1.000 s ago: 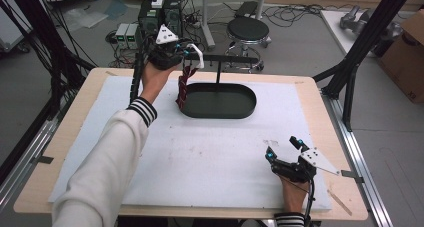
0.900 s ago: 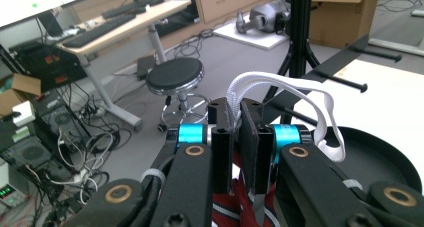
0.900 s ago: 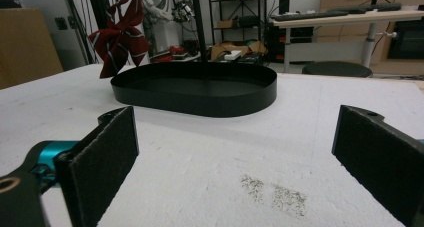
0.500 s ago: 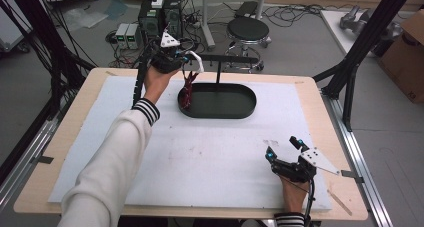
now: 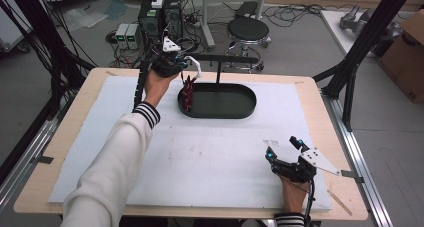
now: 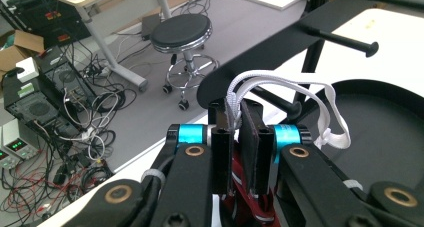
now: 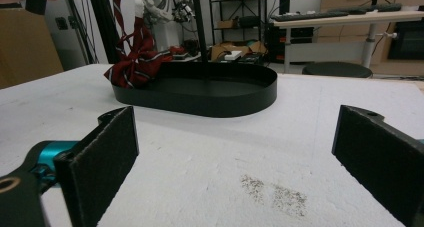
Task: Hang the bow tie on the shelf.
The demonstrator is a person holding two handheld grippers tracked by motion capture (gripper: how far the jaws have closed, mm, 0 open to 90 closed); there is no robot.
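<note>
Pinching the white strap (image 6: 239, 94) in my left gripper (image 6: 238, 152), I lower gently, settling the red bow tie (image 5: 187, 93) beneath into the tray (image 5: 235, 110) without snagging the rack arm (image 6: 280, 47) ahead.

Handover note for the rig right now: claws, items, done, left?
Left claw: shut on the white strap of a red striped bow tie, held beside the stand's black crossbar.
Right claw: open, holding nothing, resting low at the near right of the table.
Bow tie hangs from the claw, its lower end at the left rim of the black oval tray.
Left: probably hooking the strap on a peg; not yet done.
</note>
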